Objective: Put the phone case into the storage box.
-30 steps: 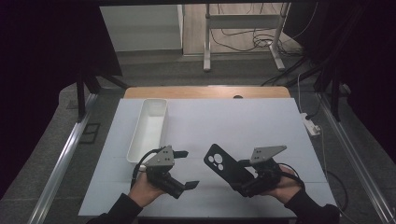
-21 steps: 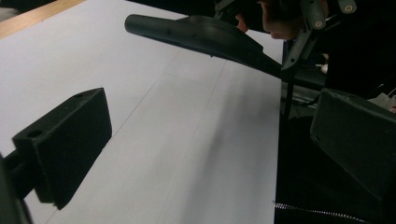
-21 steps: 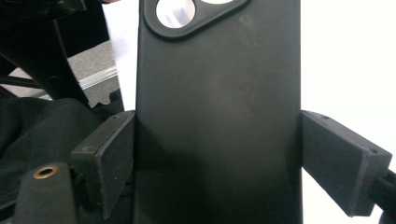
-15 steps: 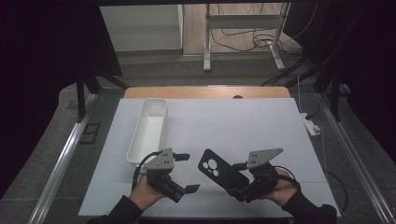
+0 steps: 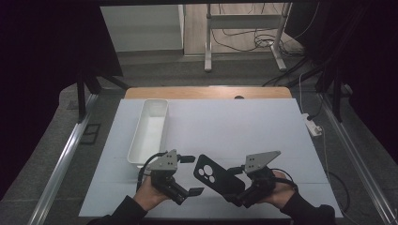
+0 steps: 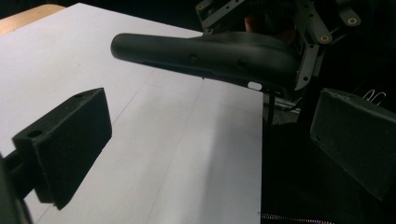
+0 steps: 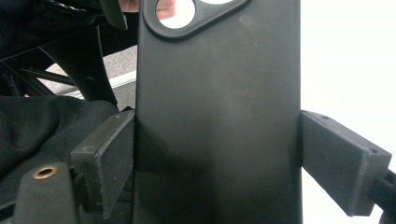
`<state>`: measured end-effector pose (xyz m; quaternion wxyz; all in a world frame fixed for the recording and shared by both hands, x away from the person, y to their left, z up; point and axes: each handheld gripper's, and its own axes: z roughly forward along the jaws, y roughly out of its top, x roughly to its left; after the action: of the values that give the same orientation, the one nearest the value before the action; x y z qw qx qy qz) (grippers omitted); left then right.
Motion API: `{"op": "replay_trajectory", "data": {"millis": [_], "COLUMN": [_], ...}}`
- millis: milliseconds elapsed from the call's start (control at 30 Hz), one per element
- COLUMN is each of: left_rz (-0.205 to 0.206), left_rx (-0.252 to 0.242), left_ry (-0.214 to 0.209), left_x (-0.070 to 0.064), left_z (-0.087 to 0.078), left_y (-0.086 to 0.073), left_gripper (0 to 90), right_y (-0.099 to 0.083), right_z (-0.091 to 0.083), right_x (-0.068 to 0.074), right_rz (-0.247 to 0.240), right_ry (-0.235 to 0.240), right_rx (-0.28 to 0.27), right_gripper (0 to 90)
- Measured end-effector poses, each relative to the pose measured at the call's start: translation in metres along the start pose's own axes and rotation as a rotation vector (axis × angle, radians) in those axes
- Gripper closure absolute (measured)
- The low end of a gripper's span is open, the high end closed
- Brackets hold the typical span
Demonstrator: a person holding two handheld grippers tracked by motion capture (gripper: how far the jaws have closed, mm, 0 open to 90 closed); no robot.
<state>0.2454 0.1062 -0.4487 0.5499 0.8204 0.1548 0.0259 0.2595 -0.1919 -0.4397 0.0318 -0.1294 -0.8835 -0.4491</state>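
Note:
A black phone case with round camera holes hangs just above the white table near its front edge. My right gripper is shut on its lower end; in the right gripper view the case stands between both jaws, clamped by its long edges. My left gripper is open to the left of the case, with nothing between its fingers. From the left gripper view the case shows edge-on ahead of the jaws, apart from them, with the right gripper behind it.
A long white tray lies on the left part of the white table sheet, just beyond my left hand. A wooden table edge runs along the back. A white power strip sits off the right side.
My right gripper has carried the phone case left and toward the front edge, closer to the left gripper. The left gripper has barely shifted.

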Motion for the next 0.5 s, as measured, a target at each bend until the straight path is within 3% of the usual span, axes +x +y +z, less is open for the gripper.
{"op": "replay_trajectory", "data": {"millis": [267, 500], "left_rz": [0.017, 0.021], "left_rx": [-0.009, -0.034], "left_ry": [-0.030, -0.084], "left_x": [0.0002, 0.0009], "left_z": [0.0034, 0.0058], "left_y": [0.0015, 0.0026], "left_gripper": [0.0, 0.0], "right_y": [0.0023, 0.0040], "right_z": [0.0031, 0.0052], "right_x": [0.0021, 0.0042], "right_rz": [-0.016, -0.028], "right_ry": [0.037, 0.051], "right_rx": [-0.018, -0.024], "right_gripper": [14.4, 14.4]}}
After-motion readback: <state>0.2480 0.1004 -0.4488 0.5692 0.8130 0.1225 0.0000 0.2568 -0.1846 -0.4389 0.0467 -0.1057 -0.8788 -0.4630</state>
